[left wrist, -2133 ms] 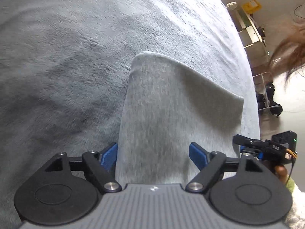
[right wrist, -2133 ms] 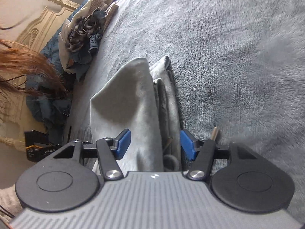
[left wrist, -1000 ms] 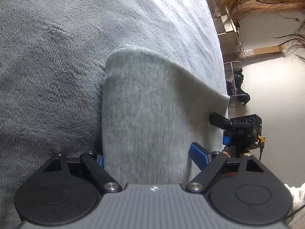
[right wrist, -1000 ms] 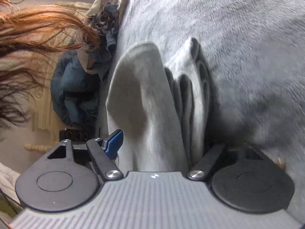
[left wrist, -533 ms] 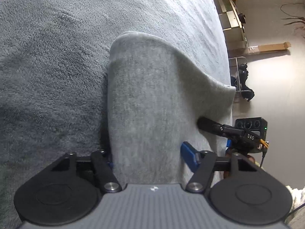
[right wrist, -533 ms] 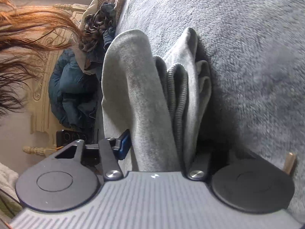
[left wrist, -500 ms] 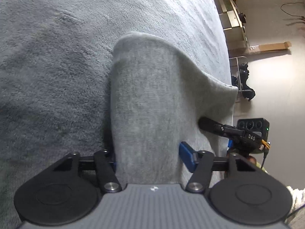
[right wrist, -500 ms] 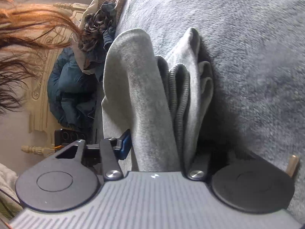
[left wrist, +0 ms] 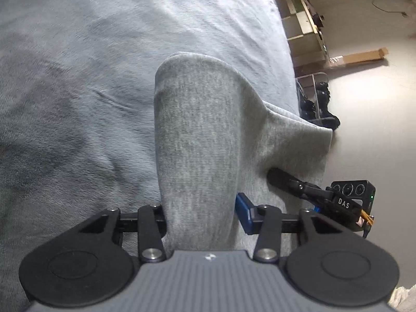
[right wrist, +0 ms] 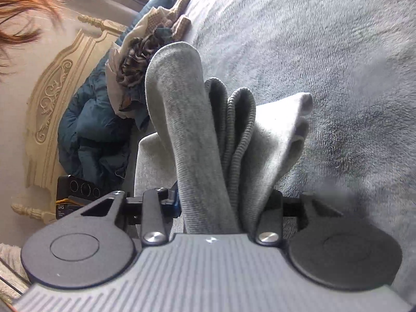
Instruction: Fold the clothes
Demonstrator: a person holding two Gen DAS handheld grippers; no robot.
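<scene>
Here, one plush grey fleece blanket (left wrist: 91, 91) covers the bed and fills most of both wrist views. On it, close to the blanket's edge beside the floor, is one folded heather-grey knit garment (left wrist: 197, 140), bunched upward; four or so rounded folds show in the right wrist view, one of them ribbed. One heap of dark blue and patterned brown clothes (right wrist: 104, 109) sits at the blanket's far edge against one carved cream headboard (right wrist: 49, 98). Two grippers hold the garment. The left gripper (left wrist: 200, 215) has its jaws drawn in on a thick fold, one blue pad (left wrist: 243, 214) pressed to the cloth, the other pad hidden. The right gripper (right wrist: 221, 205) is clamped on the bundled layers. One small black shoe rack (left wrist: 316, 98) stands on the floor.
</scene>
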